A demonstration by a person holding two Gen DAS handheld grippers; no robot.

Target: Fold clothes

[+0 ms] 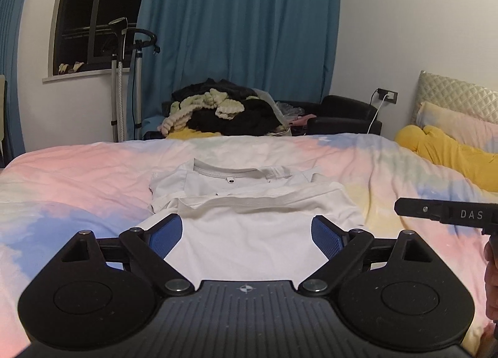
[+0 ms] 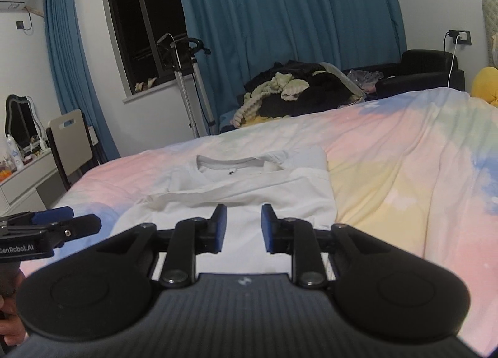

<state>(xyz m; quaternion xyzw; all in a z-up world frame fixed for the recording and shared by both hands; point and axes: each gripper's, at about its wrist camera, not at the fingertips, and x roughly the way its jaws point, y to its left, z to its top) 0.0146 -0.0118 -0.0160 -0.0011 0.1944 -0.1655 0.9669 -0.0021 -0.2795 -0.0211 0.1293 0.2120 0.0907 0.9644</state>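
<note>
Both tools hang low over the near hem of the white T-shirt (image 1: 249, 233), gripping nothing. The left gripper (image 1: 246, 233) is spread wide; the right gripper (image 2: 243, 227), beside it, stands with a narrower gap. Just ahead, the shirt's sides lie folded inward and its collar (image 2: 230, 160) points away, on the pastel duvet (image 2: 404, 171), probably flattened for folding. Far beyond sits a clothes pile (image 1: 224, 109).

right gripper (image 2: 242, 227) parted, empty | above white shirt (image 2: 249, 190) | on bedspread (image 2: 404, 177)

Left gripper (image 1: 246, 235) black with blue ribbed pads, silver pivot screws, crosshair mark; right gripper (image 2: 243, 227) alike, "GenRobot.AI" lettering lower left.
</note>
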